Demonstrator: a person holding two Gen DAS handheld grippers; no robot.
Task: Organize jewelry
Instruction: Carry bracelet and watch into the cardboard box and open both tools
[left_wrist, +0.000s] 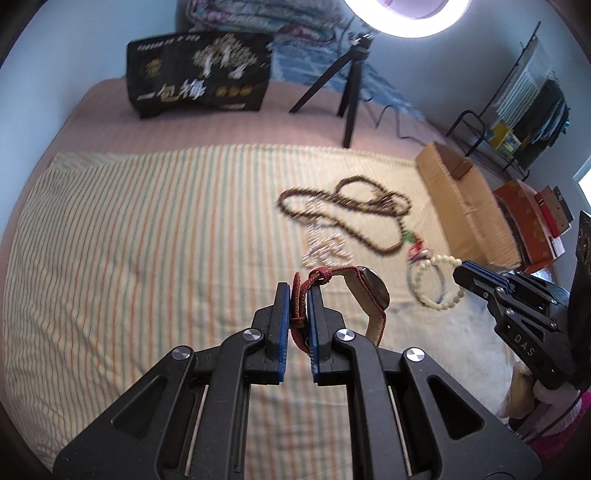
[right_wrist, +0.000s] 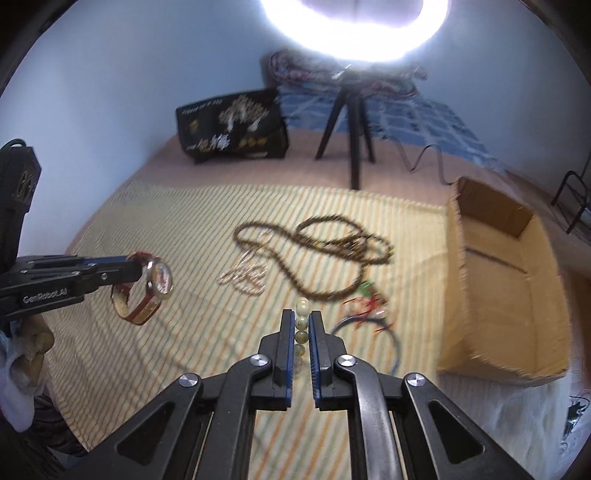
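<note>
The watch (left_wrist: 369, 295) had a red strap with a pale lining and a round metal-rimmed case, its light dial turned sideways in the right wrist view. Its strap ran between the fingers of the left gripper (left_wrist: 299, 295), which were clamped on it, leaving only a narrow gap; the case and the other half of the strap hung free just right of the fingertips, off the striped cloth (left_wrist: 147, 229). The pale bead bracelet (left_wrist: 436, 280) was a ring of cream round beads; the right gripper (right_wrist: 302, 321) had its fingers pressed onto a few of those beads, with one bead showing just past the tips. Ahead of both pairs of fingers, lying on the cloth, a long brown bead necklace (right_wrist: 317, 258) looped over itself, with a thin silvery chain (right_wrist: 245, 277) to its left and a blue cord with red and green bits (right_wrist: 369, 314) right of the right fingertips. Farther right stood an open cardboard box (right_wrist: 517, 295).
</note>
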